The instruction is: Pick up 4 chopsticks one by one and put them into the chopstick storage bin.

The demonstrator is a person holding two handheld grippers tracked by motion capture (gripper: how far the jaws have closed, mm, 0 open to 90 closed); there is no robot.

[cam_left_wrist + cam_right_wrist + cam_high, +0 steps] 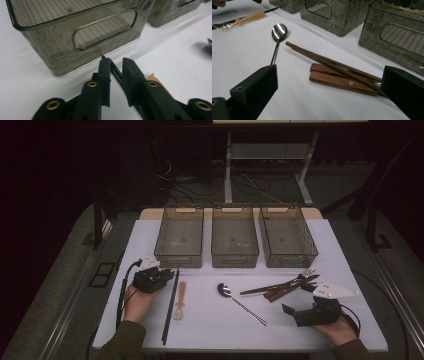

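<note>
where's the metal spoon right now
In the high view the metal spoon lies mid-table, between the small plastic spoon on its left and the wooden chopsticks on its right.

Glossy metal spoon [279, 31], matt wooden chopsticks [332, 62], smoky translucent plastic bins [235, 237], smooth white tabletop [210, 315].

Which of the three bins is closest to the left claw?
The leftmost bin. Its handle end sits just beyond the left claw, while the middle bin and right bin lie farther along the row.
</note>
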